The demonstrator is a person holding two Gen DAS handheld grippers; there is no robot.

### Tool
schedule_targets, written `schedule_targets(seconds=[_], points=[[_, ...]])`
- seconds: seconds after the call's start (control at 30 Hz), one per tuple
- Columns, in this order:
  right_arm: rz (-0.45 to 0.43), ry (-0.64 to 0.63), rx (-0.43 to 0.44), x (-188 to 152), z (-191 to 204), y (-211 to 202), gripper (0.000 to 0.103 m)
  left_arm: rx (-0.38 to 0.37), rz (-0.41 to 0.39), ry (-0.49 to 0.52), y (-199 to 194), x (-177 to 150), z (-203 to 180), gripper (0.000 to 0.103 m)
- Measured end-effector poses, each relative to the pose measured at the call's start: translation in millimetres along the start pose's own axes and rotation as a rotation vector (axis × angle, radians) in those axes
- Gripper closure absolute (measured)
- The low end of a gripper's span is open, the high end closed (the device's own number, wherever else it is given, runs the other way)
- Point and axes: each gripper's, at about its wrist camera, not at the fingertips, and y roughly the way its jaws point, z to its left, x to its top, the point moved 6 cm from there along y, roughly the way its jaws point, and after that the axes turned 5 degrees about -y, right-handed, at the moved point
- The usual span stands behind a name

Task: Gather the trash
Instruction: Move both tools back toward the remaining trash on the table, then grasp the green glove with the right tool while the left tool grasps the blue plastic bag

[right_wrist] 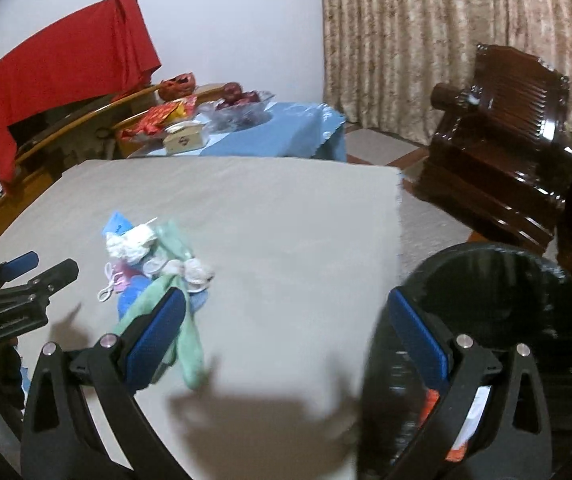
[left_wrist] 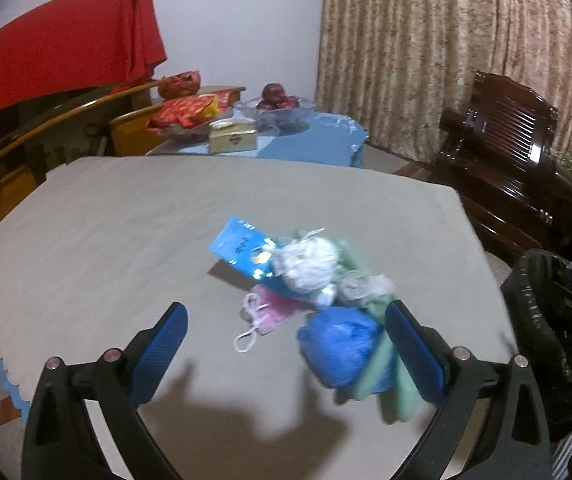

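Left gripper point(left_wrist: 286, 340) is spread wide, nothing between its blue pads point(left_wrist: 166, 344), angled down over the grey table point(left_wrist: 126, 216). The trash pile point(left_wrist: 306, 280) sits just ahead of it, nearer its right finger: a crumpled blue bag point(left_wrist: 338, 344) closest, beside that finger, a pink face mask point(left_wrist: 270, 312) with white loops to the pile's left, a white crumpled wad point(left_wrist: 306, 264) on top, a blue packet point(left_wrist: 242, 248) at the far side, and a green cloth point(left_wrist: 398, 396) trailing along the pile's right side toward the camera.

Right gripper point(right_wrist: 286, 336) is also splayed open and holding nothing, tipped down over the table edge. The pile point(right_wrist: 158, 264) lies to its left, the green cloth point(right_wrist: 190, 352) running past its left finger. The black-lined bin point(right_wrist: 506, 320) stands off the table to the right of the pile, behind the right finger, scraps visible inside. The left gripper point(right_wrist: 26, 276) shows on the pile's left side.
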Motion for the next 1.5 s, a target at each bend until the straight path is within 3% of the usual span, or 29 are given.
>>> schedule_targets(seconds=[0.17, 0.67, 1.03, 1.1, 1.17, 1.2, 1.33, 1.5], points=[[-0.011, 0.01, 0.06, -3, 25, 20, 0.005, 0.01, 0.017, 0.003, 9, -7, 17, 0.006], [0.103, -0.059, 0.104, -12, 89, 97, 0.005, 0.053, 0.06, -0.013, 40, -16, 58, 0.007], [0.167, -0.055, 0.112, -21, 89, 124, 0.006, 0.05, 0.085, -0.023, 53, -20, 68, 0.007], [0.178, -0.05, 0.137, -22, 89, 126, 0.011, 0.047, 0.088, -0.022, 53, -21, 67, 0.007], [0.185, -0.055, 0.183, -22, 94, 125, 0.028, 0.044, 0.089, -0.016, 54, -21, 65, 0.007], [0.187, -0.06, 0.199, -22, 96, 125, 0.03, 0.041, 0.088, -0.013, 53, -21, 64, 0.007], [0.189, -0.087, 0.282, -19, 107, 119, 0.065, 0.028, 0.087, -0.017, 51, -18, 59, 0.007], [0.184, -0.086, 0.318, -18, 110, 110, 0.081, 0.018, 0.083, -0.015, 48, -14, 55, 0.007]])
